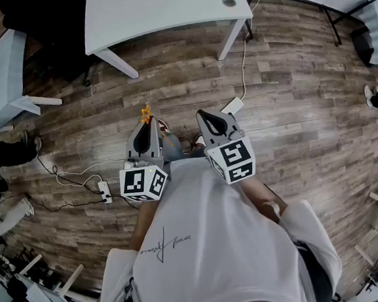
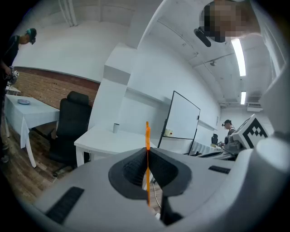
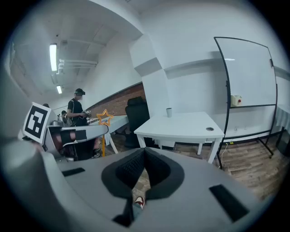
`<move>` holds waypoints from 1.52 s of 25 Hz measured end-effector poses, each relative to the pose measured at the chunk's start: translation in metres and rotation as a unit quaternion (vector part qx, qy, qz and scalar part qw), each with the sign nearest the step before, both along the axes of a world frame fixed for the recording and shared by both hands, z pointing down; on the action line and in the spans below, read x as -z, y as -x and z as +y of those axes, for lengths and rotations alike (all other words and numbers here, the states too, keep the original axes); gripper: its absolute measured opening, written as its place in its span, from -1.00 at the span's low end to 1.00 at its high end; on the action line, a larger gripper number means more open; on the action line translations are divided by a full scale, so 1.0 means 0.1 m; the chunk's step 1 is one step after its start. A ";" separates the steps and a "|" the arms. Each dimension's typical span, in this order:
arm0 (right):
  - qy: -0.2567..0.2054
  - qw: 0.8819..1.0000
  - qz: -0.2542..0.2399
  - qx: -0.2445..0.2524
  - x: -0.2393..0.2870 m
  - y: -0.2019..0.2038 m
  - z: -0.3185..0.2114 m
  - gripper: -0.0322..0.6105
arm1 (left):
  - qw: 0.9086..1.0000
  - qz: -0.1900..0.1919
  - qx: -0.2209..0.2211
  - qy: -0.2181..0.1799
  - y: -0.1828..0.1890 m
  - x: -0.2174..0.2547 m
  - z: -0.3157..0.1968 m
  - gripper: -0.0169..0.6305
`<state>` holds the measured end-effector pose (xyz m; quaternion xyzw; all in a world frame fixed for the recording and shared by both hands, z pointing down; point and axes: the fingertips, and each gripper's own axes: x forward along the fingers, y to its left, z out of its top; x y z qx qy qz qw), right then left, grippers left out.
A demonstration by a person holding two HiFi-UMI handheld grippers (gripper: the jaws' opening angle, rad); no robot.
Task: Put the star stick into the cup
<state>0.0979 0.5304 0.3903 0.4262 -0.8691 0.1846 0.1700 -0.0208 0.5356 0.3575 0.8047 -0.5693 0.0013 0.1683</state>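
White worktop (image 3: 181, 126) on wood floor (image 1: 287, 72). Cup (image 3: 168, 112) upright near worktop's far edge. Power strip (image 1: 104, 191), cables (image 1: 66, 180) on floor.

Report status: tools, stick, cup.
Left tool shut on star stick. Right tool shut, empty. Cup stands on white table, across the floor. No obstacle seen.

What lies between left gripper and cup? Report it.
From the left gripper, only bare floor, in the head view, then bare tabletop up to the cup, in the left gripper view.
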 end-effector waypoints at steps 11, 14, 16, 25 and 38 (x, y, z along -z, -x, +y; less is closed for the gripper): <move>-0.008 1.000 -0.004 -0.005 0.04 -0.14 -0.12 -0.88 | 1.000 -0.003 0.001 -0.002 -0.06 0.03 -0.07 -0.91; -0.003 1.000 -0.017 -0.015 0.02 -0.16 -0.17 -0.88 | 1.000 -0.003 0.002 0.001 -0.05 0.00 -0.10 -0.91; 0.007 1.000 -0.025 -0.017 -0.01 -0.15 -0.22 -0.88 | 1.000 -0.001 0.004 0.002 -0.03 -0.01 -0.13 -0.91; 0.020 1.000 -0.017 0.001 -0.03 0.00 -0.54 -0.88 | 1.000 0.016 0.004 0.005 0.09 -0.08 -0.60 -0.91; 0.026 1.000 -0.013 0.002 0.03 0.33 -1.35 -0.88 | 1.000 0.014 -0.001 -0.006 0.45 0.12 -1.43 -0.91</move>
